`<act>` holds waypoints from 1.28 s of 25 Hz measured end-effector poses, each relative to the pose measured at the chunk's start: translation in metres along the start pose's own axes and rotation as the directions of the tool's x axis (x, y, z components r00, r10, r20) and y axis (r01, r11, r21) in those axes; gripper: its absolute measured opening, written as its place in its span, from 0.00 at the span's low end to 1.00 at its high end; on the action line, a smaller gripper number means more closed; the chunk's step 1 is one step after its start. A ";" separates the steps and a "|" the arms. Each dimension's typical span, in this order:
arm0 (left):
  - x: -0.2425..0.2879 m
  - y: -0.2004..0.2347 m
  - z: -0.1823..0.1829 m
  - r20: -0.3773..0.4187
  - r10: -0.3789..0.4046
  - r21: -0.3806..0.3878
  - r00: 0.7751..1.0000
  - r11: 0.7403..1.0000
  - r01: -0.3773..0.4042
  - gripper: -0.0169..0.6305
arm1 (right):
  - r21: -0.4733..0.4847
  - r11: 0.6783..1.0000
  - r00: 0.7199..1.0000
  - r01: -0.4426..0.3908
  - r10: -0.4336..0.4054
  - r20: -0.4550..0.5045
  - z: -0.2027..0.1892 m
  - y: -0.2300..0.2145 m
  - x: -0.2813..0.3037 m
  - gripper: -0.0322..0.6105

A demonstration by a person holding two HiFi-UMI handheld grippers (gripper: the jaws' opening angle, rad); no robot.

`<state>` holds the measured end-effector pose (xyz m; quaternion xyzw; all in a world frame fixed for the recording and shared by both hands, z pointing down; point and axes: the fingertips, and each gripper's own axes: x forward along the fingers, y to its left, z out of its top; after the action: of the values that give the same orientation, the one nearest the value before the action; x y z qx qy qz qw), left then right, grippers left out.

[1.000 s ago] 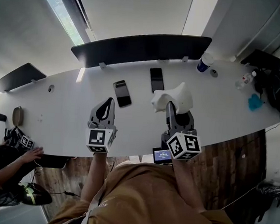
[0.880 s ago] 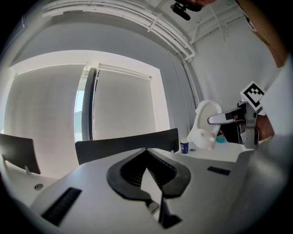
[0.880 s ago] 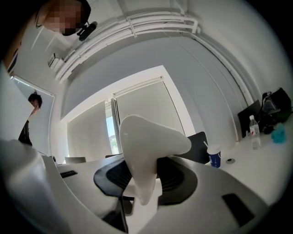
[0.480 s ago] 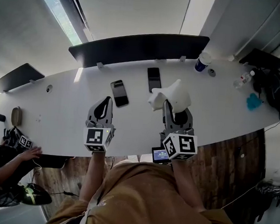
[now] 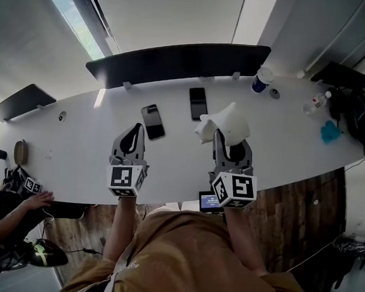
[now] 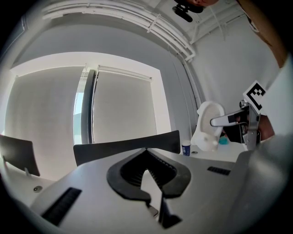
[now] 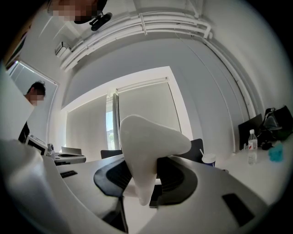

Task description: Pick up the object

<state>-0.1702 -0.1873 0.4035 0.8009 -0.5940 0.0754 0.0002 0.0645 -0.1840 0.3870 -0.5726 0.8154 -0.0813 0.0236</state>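
Note:
A white, smooth, wedge-shaped object (image 5: 227,122) is held up above the white table (image 5: 76,143), with my right gripper (image 5: 230,143) shut on its lower part. In the right gripper view the object (image 7: 149,141) fills the space between the dark pads (image 7: 181,178). The left gripper view shows it too, as the white object (image 6: 207,125) at the right, clamped by the right gripper (image 6: 229,119). My left gripper (image 5: 135,134) hovers beside it to the left over the table's near half. Its jaws (image 6: 146,153) are shut, tips together, with nothing between them.
Two dark phones (image 5: 152,121) (image 5: 198,103) lie on the table beyond the grippers. A cup (image 5: 260,79), a bottle (image 5: 316,103) and a black bag (image 5: 361,118) sit at the far right. Black chair backs (image 5: 176,63) line the far edge. A person's hand (image 5: 40,200) is at the left.
Both grippers have drifted slightly left in the head view. The white object stays clamped in the right one, and the left one stays shut.

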 end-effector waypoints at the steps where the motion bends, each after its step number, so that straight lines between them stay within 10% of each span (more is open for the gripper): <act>1: 0.001 0.000 0.001 0.001 0.000 0.000 1.000 1.000 0.000 0.04 | 0.000 1.000 1.000 0.000 0.000 -0.006 -0.002 -0.001 0.001 0.30; 32: 0.014 0.017 0.011 0.030 0.036 0.011 0.999 0.999 -0.036 0.04 | -0.062 0.998 0.999 -0.027 0.026 -0.025 -0.010 0.002 0.031 0.30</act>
<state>-0.1813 -0.2067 0.3932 0.7911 -0.6078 0.0666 -0.0146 0.0511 -0.2115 0.3979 -0.5612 0.8253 -0.0626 -0.0029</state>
